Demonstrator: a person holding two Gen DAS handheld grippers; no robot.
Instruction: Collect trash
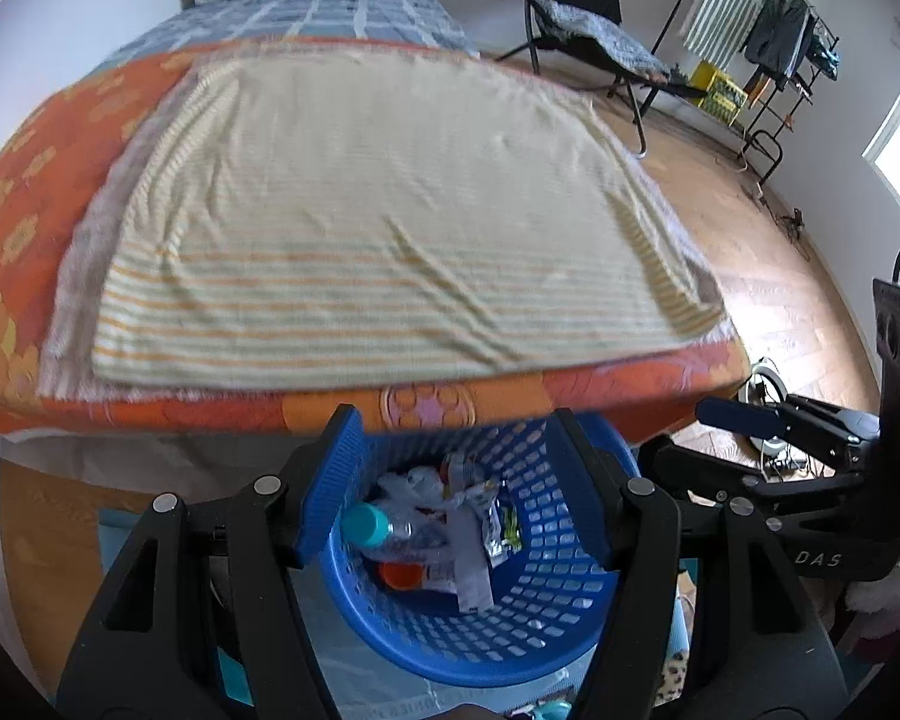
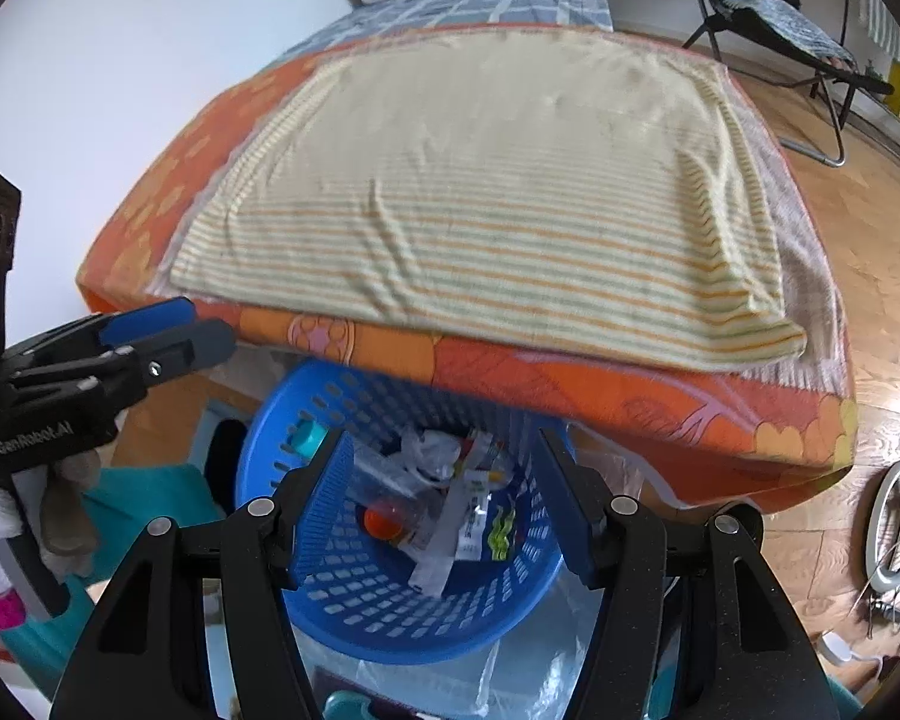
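A blue perforated basket (image 1: 528,630) (image 2: 354,618) stands on the floor at the foot of the bed, holding trash: a clear bottle with a teal cap (image 1: 369,525) (image 2: 309,438), an orange-capped item (image 1: 399,575) (image 2: 381,522), white crumpled plastic (image 1: 417,483) (image 2: 429,450) and printed wrappers (image 1: 501,531) (image 2: 480,516). My left gripper (image 1: 456,483) hovers above the basket, open, nothing between its blue pads. My right gripper (image 2: 444,501) also hangs open and empty over the basket. Each gripper shows at the edge of the other's view: the right one (image 1: 744,420), the left one (image 2: 156,315).
The bed (image 1: 30,210) (image 2: 630,396), with an orange floral cover and a striped yellow cloth (image 1: 390,228) (image 2: 498,198), overhangs the basket's far rim. A folding chair (image 1: 576,18), a clothes rack (image 1: 786,42) and a ring light (image 2: 897,516) stand on the wooden floor at the right.
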